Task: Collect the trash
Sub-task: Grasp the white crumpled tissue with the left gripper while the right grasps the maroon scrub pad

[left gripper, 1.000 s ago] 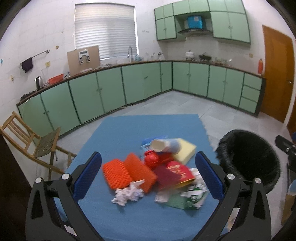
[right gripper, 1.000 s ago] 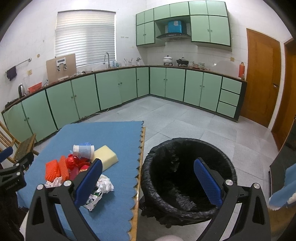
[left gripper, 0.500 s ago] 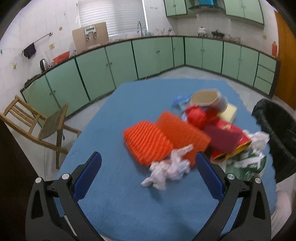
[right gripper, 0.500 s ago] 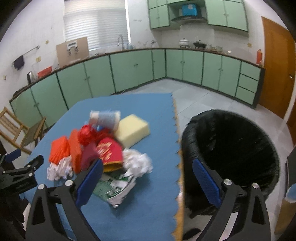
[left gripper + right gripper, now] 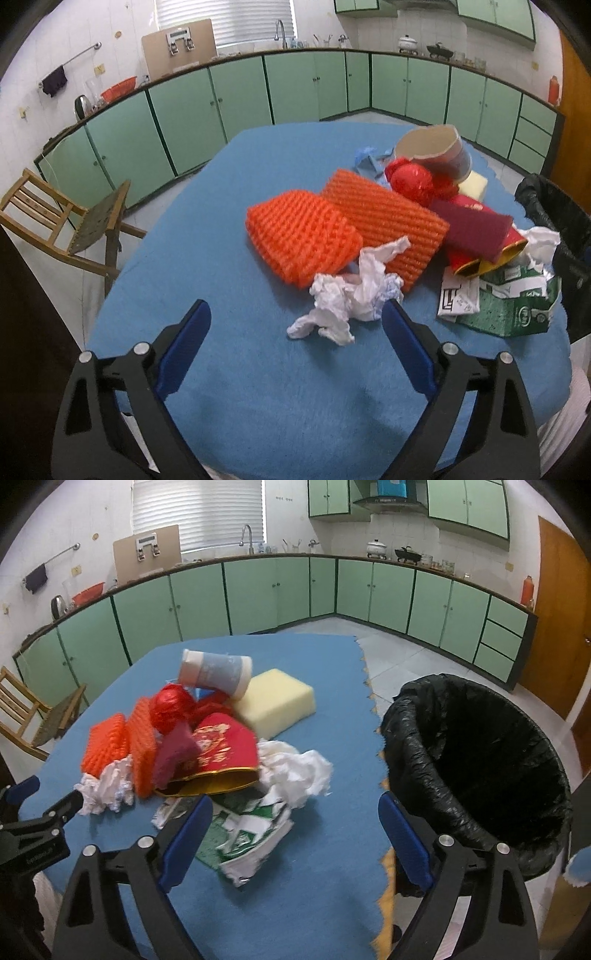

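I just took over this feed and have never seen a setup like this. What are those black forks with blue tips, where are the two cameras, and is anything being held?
There is no robot arm: a person holds a two-finger gripper in each hand, and each carries a fisheye camera looking along its fingers. The black forks with blue pads are those fingers.

The left wrist view shows the left gripper open, low over the blue table cover, with a crumpled white tissue between its fingertips, not gripped. Behind it lie two orange foam nets.

The right wrist view shows the right gripper open and holding nothing, above a torn green carton. Further back lie a red packet, a yellow sponge and a paper cup. The black-lined bin stands beside the table.
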Available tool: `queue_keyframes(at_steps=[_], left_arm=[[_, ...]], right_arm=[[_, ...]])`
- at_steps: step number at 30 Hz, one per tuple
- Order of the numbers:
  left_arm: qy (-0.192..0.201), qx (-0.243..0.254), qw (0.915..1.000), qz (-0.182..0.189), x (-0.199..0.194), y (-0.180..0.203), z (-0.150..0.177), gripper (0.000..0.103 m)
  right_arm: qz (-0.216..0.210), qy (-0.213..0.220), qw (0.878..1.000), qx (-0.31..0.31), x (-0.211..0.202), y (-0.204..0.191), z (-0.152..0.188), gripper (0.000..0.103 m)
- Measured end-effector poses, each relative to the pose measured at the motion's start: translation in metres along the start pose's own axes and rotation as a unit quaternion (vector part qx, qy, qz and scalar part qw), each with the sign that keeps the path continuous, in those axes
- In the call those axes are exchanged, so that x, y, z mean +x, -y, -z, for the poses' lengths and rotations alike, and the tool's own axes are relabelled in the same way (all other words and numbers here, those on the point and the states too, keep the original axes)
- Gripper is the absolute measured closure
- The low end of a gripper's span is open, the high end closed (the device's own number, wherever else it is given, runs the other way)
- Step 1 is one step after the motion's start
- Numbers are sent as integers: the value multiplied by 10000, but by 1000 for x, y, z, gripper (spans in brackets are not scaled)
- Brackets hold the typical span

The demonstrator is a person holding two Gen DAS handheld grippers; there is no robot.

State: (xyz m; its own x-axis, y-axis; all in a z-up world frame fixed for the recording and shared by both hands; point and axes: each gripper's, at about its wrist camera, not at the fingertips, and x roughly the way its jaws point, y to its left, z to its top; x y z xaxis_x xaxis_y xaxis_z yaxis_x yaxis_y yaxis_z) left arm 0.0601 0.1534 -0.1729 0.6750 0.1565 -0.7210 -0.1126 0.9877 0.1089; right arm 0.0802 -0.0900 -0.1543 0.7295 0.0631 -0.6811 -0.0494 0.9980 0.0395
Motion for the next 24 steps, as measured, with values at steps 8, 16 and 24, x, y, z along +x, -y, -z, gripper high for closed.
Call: queue_keyframes(at_steps=[8,16,24], left_arm=[[-211,-4,9995,224,25,13,-5,20],[-440,120,9974,559,44,32,-17,48],[-314,75,9963,794,31,31,-17,82]], right_arm=[[-15,-81,10000,4,11,4,-1,14],[-81,-31,9999,-94,16,2,-8,14],[-309,91,9993,-198,11,-6,-18,30]])
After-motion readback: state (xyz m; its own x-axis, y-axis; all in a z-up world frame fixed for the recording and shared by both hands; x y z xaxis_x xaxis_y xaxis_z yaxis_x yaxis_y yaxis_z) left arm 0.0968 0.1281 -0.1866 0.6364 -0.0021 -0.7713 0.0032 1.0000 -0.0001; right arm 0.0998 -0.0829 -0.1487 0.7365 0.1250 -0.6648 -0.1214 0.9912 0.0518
